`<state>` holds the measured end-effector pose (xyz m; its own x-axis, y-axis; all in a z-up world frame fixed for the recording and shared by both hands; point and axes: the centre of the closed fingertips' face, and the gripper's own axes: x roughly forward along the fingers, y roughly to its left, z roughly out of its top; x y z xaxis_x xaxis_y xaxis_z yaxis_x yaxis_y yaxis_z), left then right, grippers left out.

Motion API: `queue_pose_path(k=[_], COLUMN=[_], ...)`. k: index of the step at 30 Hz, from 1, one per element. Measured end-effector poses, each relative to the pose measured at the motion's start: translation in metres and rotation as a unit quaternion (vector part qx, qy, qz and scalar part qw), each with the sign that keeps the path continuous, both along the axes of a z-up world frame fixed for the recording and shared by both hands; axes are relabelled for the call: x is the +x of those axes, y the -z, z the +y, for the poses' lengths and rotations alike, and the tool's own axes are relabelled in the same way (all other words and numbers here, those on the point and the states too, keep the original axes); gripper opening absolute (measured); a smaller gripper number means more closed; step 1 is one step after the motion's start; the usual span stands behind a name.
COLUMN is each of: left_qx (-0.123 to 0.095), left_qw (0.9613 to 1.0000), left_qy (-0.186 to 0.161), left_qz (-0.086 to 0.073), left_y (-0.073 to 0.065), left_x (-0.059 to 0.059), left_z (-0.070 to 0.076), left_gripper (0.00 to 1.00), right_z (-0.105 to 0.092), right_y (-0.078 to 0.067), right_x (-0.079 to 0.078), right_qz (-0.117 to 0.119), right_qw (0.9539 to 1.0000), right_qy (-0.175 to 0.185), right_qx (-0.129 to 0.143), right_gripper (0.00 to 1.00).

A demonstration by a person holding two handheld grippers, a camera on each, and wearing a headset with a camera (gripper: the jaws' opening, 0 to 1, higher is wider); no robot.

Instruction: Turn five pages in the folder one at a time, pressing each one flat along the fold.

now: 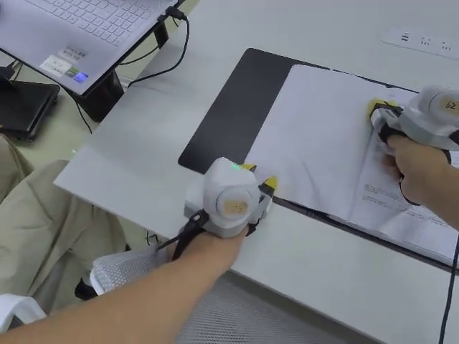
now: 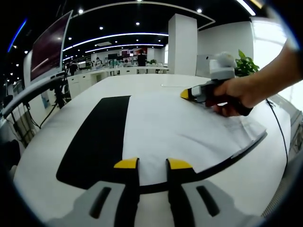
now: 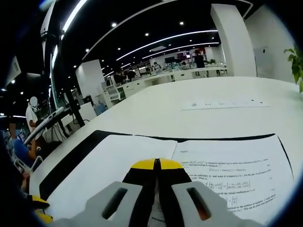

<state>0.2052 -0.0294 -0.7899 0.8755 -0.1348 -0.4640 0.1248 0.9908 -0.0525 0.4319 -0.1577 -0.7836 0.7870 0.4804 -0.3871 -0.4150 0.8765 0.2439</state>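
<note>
The folder lies open on the white table, its black inside cover (image 1: pixel 222 118) (image 2: pixel 94 132) at the left. A blank white page (image 1: pixel 308 136) (image 2: pixel 165 123) lies turned over onto it. The printed page (image 1: pixel 391 204) (image 3: pixel 232 165) lies to the right of the fold. My right gripper (image 1: pixel 380 113) (image 3: pixel 156 164) is shut, its yellow tips down on the paper by the fold, near the folder's far edge; in the left gripper view the right gripper (image 2: pixel 187 93) rests on the sheet. My left gripper (image 1: pixel 262 180) (image 2: pixel 152 164) stands at the folder's near edge, jaws a little apart with nothing between them.
A laptop (image 1: pixel 93 29) on a stand sits at the far left with a black cable (image 1: pixel 176 57) trailing over the table. A white power strip (image 1: pixel 423 39) (image 3: pixel 222 104) lies beyond the folder. The table's near edge (image 1: pixel 143 215) runs just left of my left gripper.
</note>
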Motion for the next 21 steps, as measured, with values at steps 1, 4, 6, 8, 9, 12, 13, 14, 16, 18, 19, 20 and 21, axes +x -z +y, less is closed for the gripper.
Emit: queue_pose_path(k=[1, 4, 6, 8, 9, 12, 13, 14, 16, 18, 19, 20, 21], left_qx=[0.0, 0.0, 0.0, 0.0, 0.0, 0.0, 0.0, 0.0, 0.0, 0.0, 0.001, 0.0, 0.001], left_qw=[1.0, 1.0, 1.0, 1.0, 1.0, 1.0, 1.0, 1.0, 1.0, 1.0, 1.0, 1.0, 1.0], left_qy=[0.0, 0.0, 0.0, 0.0, 0.0, 0.0, 0.0, 0.0, -0.001, -0.002, -0.002, -0.002, -0.001], left_qz=[0.0, 0.0, -0.001, -0.001, -0.001, -0.001, -0.001, -0.001, -0.002, -0.002, -0.002, -0.002, -0.002], left_y=[0.0, 0.0, 0.0, 0.0, 0.0, 0.0, 0.0, 0.0, 0.0, 0.0, 0.0, 0.0, 0.0], left_x=[0.0, 0.0, 0.0, 0.0, 0.0, -0.001, -0.001, -0.001, 0.0, 0.0, 0.0, 0.0, 0.0], left_z=[0.0, 0.0, 0.0, 0.0, 0.0, -0.001, -0.001, -0.001, -0.001, -0.001, -0.001, -0.002, -0.002], left_gripper=[0.21, 0.21, 0.21, 0.21, 0.21, 0.21, 0.21, 0.21, 0.21, 0.21, 0.21, 0.21, 0.21], right_z=[0.0, 0.001, 0.002, 0.001, 0.001, 0.0, 0.0, -0.001, -0.002, -0.003, -0.003, -0.003, -0.003], right_y=[0.001, 0.0, 0.0, 0.0, 0.001, 0.001, 0.001, 0.001, 0.001, 0.001, 0.001, 0.001, 0.001], right_x=[0.003, 0.012, 0.019, 0.025, 0.028, 0.029, 0.029, 0.029, 0.029, 0.027, 0.024, 0.023, 0.021], right_qz=[0.0, 0.001, 0.002, 0.003, 0.002, 0.0, 0.0, 0.0, 0.0, 0.004, 0.004, 0.004, 0.003], right_qw=[1.0, 1.0, 0.9999, 0.9998, 0.9998, 0.9998, 0.9998, 0.9998, 0.9998, 0.9997, 0.9997, 0.9998, 0.9998], right_qy=[0.001, 0.004, 0.004, 0.007, 0.009, 0.013, 0.013, 0.016, 0.019, 0.022, 0.021, 0.02, 0.018], right_qx=[-0.001, -0.008, -0.014, -0.018, -0.019, -0.018, -0.017, -0.016, -0.011, -0.006, -0.005, -0.005, -0.004], right_gripper=[0.0, 0.0, 0.0, 0.0, 0.0, 0.0, 0.0, 0.0, 0.0, 0.0, 0.0, 0.0, 0.0])
